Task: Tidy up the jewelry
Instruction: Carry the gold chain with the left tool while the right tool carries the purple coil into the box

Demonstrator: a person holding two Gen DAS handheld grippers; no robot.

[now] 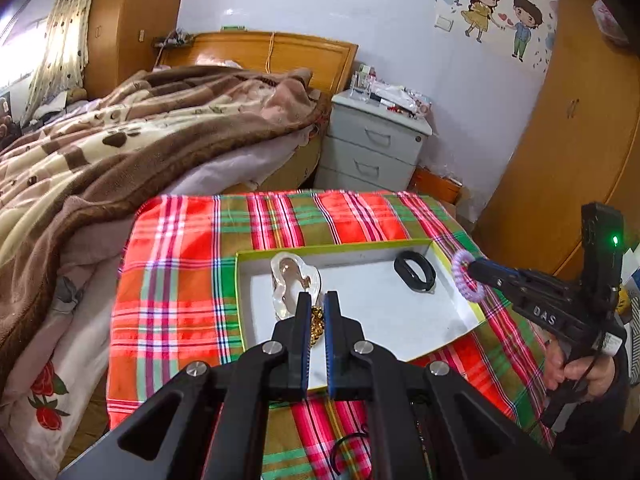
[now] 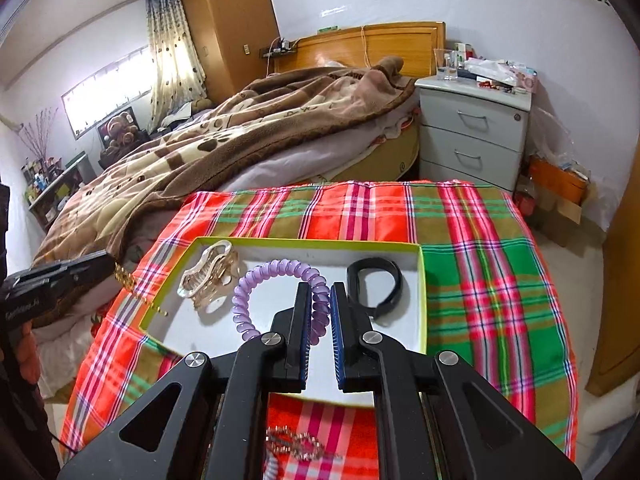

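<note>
A shallow white box with a green rim (image 1: 336,246) (image 2: 304,243) lies on the plaid-covered table. In it are a clear and gold hair claw (image 1: 294,280) (image 2: 208,276) and a black band (image 1: 416,276) (image 2: 376,284). My left gripper (image 1: 318,300) is shut on a gold chain (image 1: 317,326), which hangs from its tip over the box's left edge in the right wrist view (image 2: 136,286). My right gripper (image 2: 321,292) (image 1: 472,268) is shut on a purple spiral hair tie (image 2: 272,292) (image 1: 466,278), held over the box's right side.
The plaid cloth (image 2: 480,248) covers the table. A silver beaded piece (image 2: 296,444) and a black ring (image 1: 348,448) lie on the cloth in front of the box. A bed with a brown blanket (image 1: 120,152) is at left, a grey nightstand (image 1: 372,148) behind.
</note>
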